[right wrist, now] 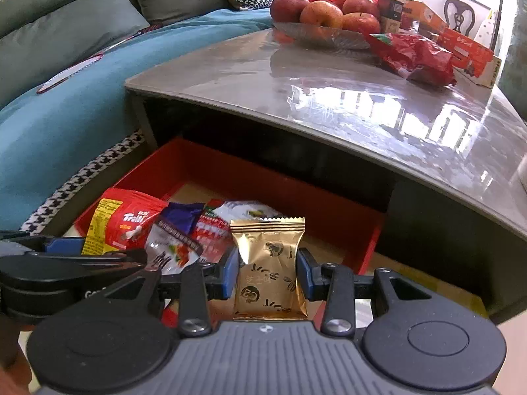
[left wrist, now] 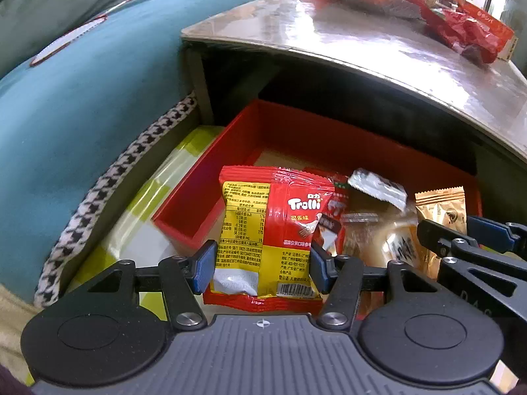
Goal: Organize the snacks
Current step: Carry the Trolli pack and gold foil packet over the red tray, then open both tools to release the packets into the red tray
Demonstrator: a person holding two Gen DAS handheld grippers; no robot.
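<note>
The left gripper is clamped on a red and yellow foil gummy-candy packet marked Trolli, its blue pads pressing the packet's two side edges low down, so the sealed top stands up free. The packet hangs just over the near left part of a shallow red cardboard tray, which sits on the floor under the overhanging front edge of a glossy grey stone-topped bench. Loose in the tray lie more small wrapped snacks, silver, clear and red, piled toward its near side.

To the right, the right gripper is closed on a gold foil snack sachet with dark printing, held by its side edges about mid-height, above the tray's near right part. Toward the far right corner of the bench stand a glass dish of red apples, a crumpled red bag and an orange carton.

Both packets look light, soft and air-puffed, with slick foil that could slide between the pads. The crimped seams at top and bottom are probably the firmest places to hold; squeezing the middle hard risks crushing what is inside.
</note>
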